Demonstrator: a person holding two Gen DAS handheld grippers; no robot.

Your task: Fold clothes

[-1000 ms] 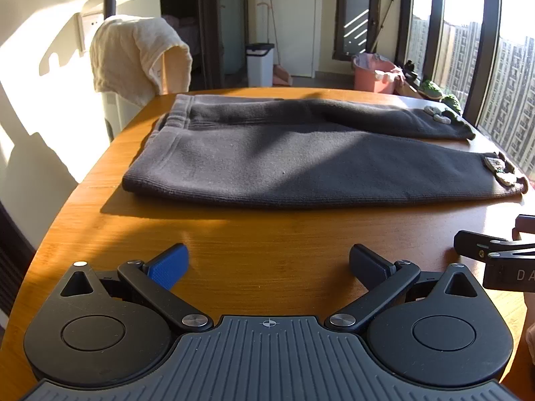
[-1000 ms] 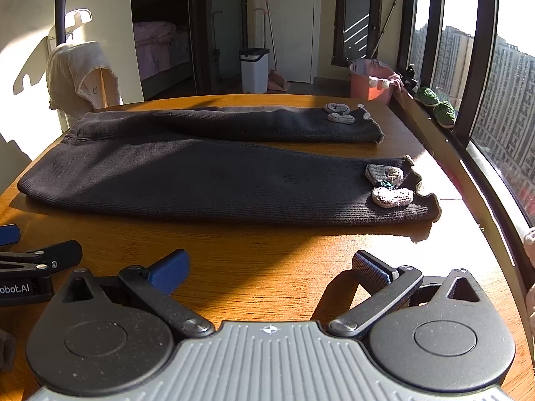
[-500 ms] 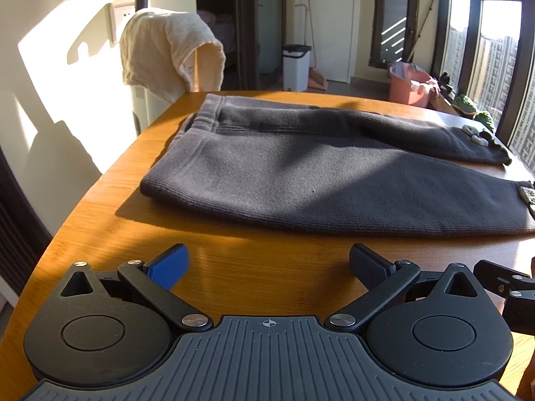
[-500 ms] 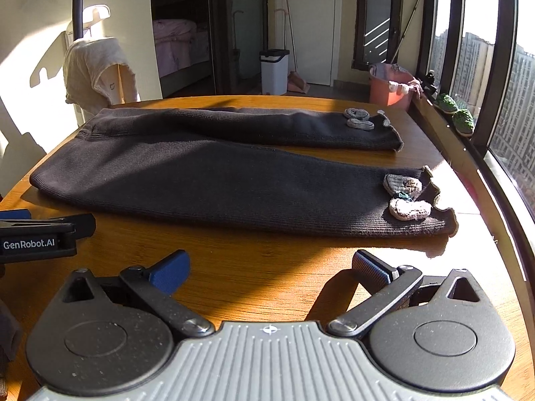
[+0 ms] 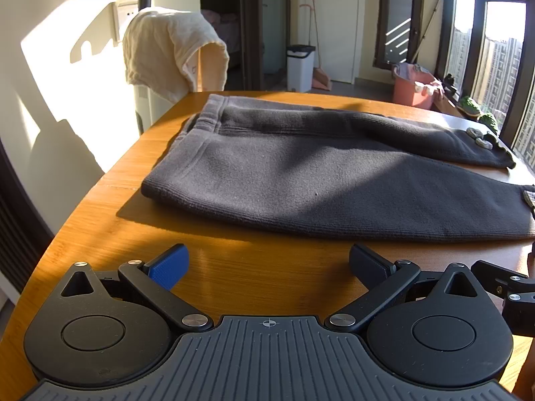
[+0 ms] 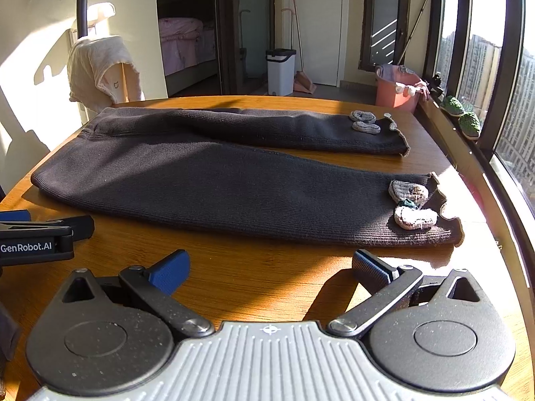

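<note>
Dark grey knit trousers [image 5: 317, 180] lie flat on the wooden table [image 5: 234, 267], waistband at the left, two legs running right. They also show in the right wrist view [image 6: 214, 183], with small knitted patches near the near leg's cuff [image 6: 413, 205]. My left gripper [image 5: 269, 264] is open and empty, low over the table in front of the trousers' near edge. My right gripper [image 6: 271, 267] is open and empty, in front of the near leg. The left gripper shows at the left edge of the right wrist view [image 6: 40, 234].
A cream towel [image 5: 167, 50] hangs over a chair back beyond the table's far left corner. A window sill [image 6: 468, 140] runs along the right side. A white bin [image 6: 281, 72] and a pink tub [image 6: 396, 88] stand on the floor behind.
The left gripper has moved left toward the waistband end of the trousers. The right gripper has shifted slightly closer to the near leg. Both stay open.
</note>
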